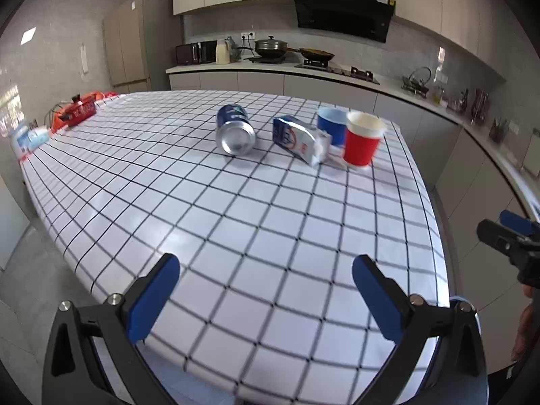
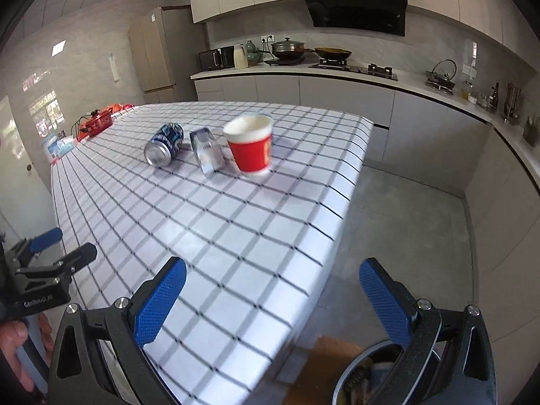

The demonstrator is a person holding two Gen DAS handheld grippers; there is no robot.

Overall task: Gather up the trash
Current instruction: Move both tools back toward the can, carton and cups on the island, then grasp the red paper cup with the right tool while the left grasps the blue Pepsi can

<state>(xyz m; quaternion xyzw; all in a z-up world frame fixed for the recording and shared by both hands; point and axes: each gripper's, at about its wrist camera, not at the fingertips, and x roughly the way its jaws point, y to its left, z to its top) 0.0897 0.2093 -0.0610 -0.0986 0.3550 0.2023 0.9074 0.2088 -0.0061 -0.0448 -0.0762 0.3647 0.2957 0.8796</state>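
On the checked tablecloth (image 1: 236,219) lie a blue drink can (image 1: 234,130) on its side and a blue and white milk carton (image 1: 298,138) on its side. A red paper cup (image 1: 362,138) and a blue cup (image 1: 332,125) stand upright beside them. The right wrist view shows the can (image 2: 165,145), the carton (image 2: 206,150) and the red cup (image 2: 251,146). My left gripper (image 1: 266,280) is open and empty above the table's near edge. My right gripper (image 2: 271,290) is open and empty over the table's right edge, far from the trash.
A round bin (image 2: 368,374) with trash inside stands on the floor below my right gripper. A red pot (image 1: 79,109) and a tissue pack (image 1: 28,136) sit at the table's far left. Kitchen counters (image 1: 276,67) run behind and to the right.
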